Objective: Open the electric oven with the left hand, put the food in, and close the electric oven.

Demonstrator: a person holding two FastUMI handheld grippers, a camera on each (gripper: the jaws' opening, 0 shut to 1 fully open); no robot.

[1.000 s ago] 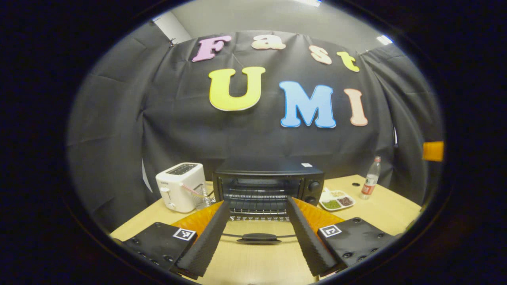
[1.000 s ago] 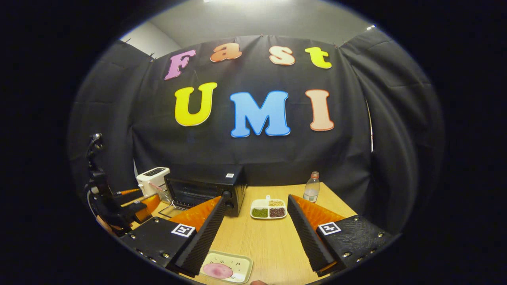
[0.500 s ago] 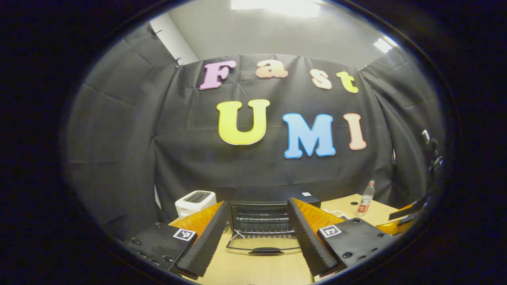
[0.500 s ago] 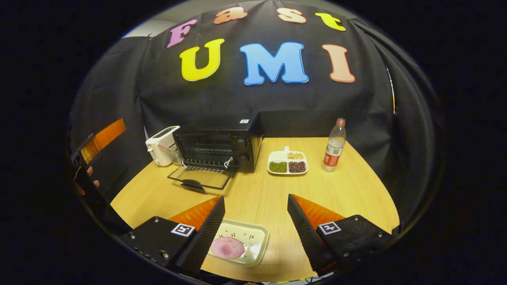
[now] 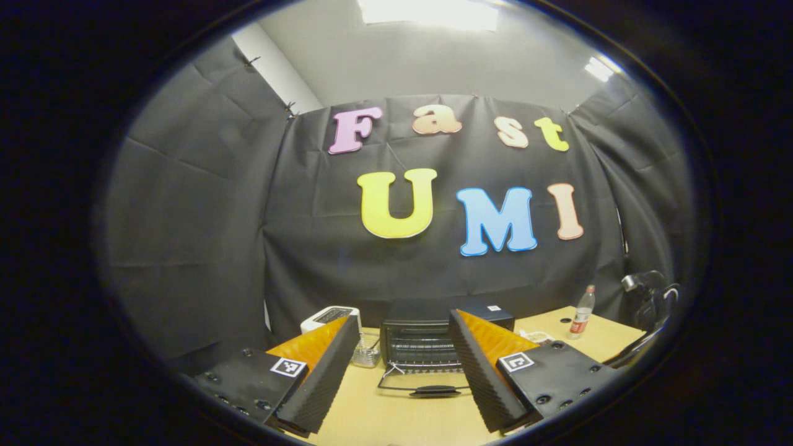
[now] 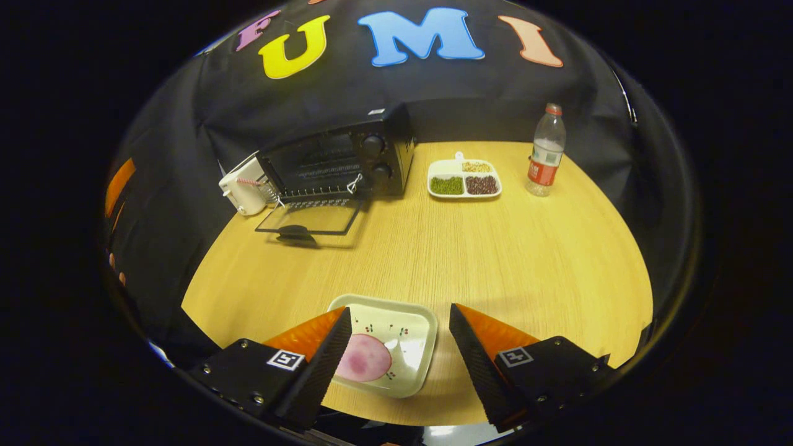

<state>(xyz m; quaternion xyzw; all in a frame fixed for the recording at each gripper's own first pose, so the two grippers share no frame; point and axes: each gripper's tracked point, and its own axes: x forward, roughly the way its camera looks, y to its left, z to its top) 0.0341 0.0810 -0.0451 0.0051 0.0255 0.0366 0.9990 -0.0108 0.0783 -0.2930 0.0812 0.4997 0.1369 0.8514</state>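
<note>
With its door [image 6: 308, 218] dropped flat, the oven [image 6: 337, 161] sits at the tabletop's [image 6: 495, 248] far-left edge. Food [image 6: 363, 358] lies in a tray [image 6: 409, 347] at the near edge, right gripper [image 6: 396, 359] spread wide just above. Left gripper [image 5: 403, 378] also wide apart, holding nothing.

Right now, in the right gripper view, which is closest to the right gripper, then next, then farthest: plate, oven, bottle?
1. Plate: lies between the right gripper fingers.
2. Oven: back left, door open.
3. Bottle: far right, by the wall.
</note>
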